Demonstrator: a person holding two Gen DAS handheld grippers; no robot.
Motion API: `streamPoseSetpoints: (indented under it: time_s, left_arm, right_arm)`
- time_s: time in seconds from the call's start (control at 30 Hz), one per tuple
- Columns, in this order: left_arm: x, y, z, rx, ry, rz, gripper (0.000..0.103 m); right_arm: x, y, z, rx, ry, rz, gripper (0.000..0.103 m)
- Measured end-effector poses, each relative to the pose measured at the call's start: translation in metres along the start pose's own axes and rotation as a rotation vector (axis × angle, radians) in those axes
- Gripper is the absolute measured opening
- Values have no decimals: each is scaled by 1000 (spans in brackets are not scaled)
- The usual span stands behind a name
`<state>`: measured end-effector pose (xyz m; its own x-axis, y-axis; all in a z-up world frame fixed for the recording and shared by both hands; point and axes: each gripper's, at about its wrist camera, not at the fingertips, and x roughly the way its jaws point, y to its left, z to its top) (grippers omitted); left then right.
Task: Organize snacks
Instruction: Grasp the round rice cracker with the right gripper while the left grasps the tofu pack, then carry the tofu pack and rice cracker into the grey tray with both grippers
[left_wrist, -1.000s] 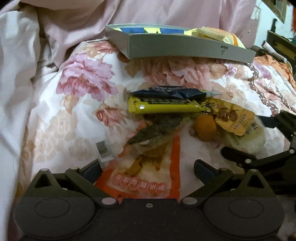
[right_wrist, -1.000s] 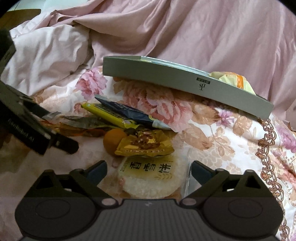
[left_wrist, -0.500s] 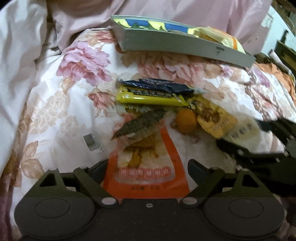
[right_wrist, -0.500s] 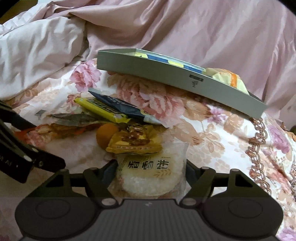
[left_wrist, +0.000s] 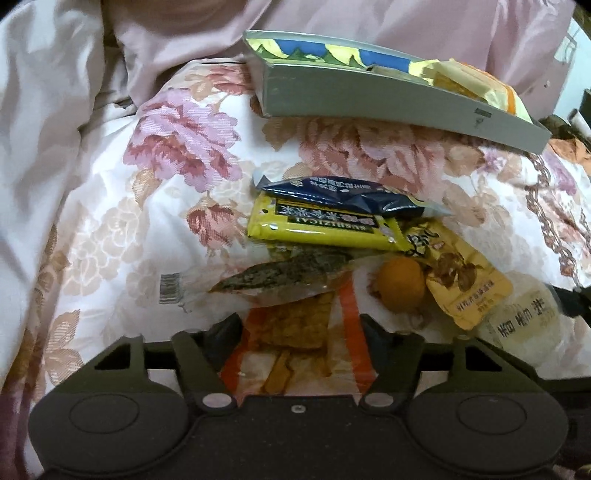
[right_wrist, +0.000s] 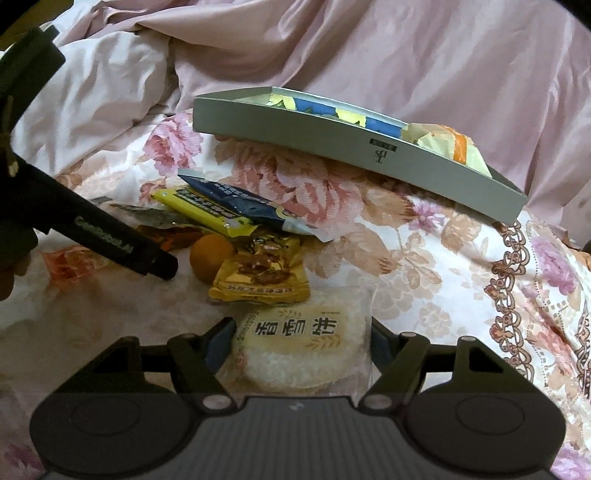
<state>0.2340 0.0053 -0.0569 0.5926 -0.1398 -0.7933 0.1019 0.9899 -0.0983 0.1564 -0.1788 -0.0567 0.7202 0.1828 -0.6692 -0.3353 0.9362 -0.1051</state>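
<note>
Snack pile, on a floral bedspread (left_wrist: 110, 236), listed left to right in the left wrist view:
- Clear packet with a barcode end and a dark green, flat piece inside (left_wrist: 273, 277); it lies partly over the orange-trimmed packet.
- Orange-trimmed clear packet (left_wrist: 295, 339) holding brown fried pieces; it sits between the fingers of the left hand-held gripper (left_wrist: 301, 326), whose jaws stand close on either side of it. Whether they press it cannot be told.
- Yellow bar wrapper (left_wrist: 321, 227) with black label, lying crosswise.
- Dark blue wrapper (left_wrist: 343, 194), overlapping the yellow one's far edge.
- Small round orange item (left_wrist: 400, 282), touching the golden packet.
- Golden packet (left_wrist: 465, 277) printed with walnut-like pieces.
- Round white rice cracker in clear wrap (right_wrist: 299, 350), Chinese characters on the label; it lies nearest the right wrist camera, between the fingers of the right hand-held gripper (right_wrist: 299, 338), jaws close at both sides, contact not clear.

Container: grey shallow box (right_wrist: 332, 147), tilted on the bedding behind the pile. Inside: a blue-and-yellow printed lining or pack, and a pale yellow bag with an orange stripe (right_wrist: 443, 142) at its right end.

Surroundings: pink crumpled quilt (right_wrist: 406, 55) behind the box.
</note>
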Motion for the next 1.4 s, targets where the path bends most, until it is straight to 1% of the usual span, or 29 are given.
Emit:
streamPoseSetpoints:
  time_s: [0.17, 0.3, 0.57, 0.6, 0.7, 0.83, 0.87, 0.9, 1.0, 1.07, 1.23, 1.4]
  left_arm:
    - [-9, -6, -7, 2, 27, 3, 67]
    - [-20, -16, -15, -7, 65, 2, 67]
    - [-38, -17, -19, -133, 138, -49, 66]
    - [-40, -18, -20, -145, 149, -56, 66]
    - [-48, -22, -25, -164, 181, -71, 65]
    - [-54, -28, -31, -179, 219, -91, 64]
    - [-55, -29, -32, -181, 223, -95, 62]
    - [-57, -31, -32, -186, 227, -103, 56]
    - [-61, -31, -33, -236, 242, -146, 54]
    - [-60, -33, -34, -257, 253, -165, 54]
    - [-58, -44, -44, -151, 241, -123, 54]
    - [-64, -56, -48, -11, 187, -76, 48]
  right_arm:
    - [1, 1, 0, 9, 11, 22, 77]
    - [-2, 1, -1, 21, 26, 48, 77]
    - [-20, 5, -5, -45, 14, 60, 76]
    - [-22, 4, -5, -53, 11, 59, 74]
    - [-29, 1, -5, -63, 7, 61, 74]
    - [-31, -7, -7, -61, 32, 64, 74]
    - [-31, -8, -8, -59, 42, 65, 73]
    - [-31, -8, -10, -57, 51, 64, 73]
    - [-33, -9, -12, -65, 56, 59, 73]
    - [-39, -10, -13, -71, 42, 50, 73]
    - [-50, -19, -14, -44, 26, 28, 73]
    - [-56, -34, -13, 10, 11, 16, 73]
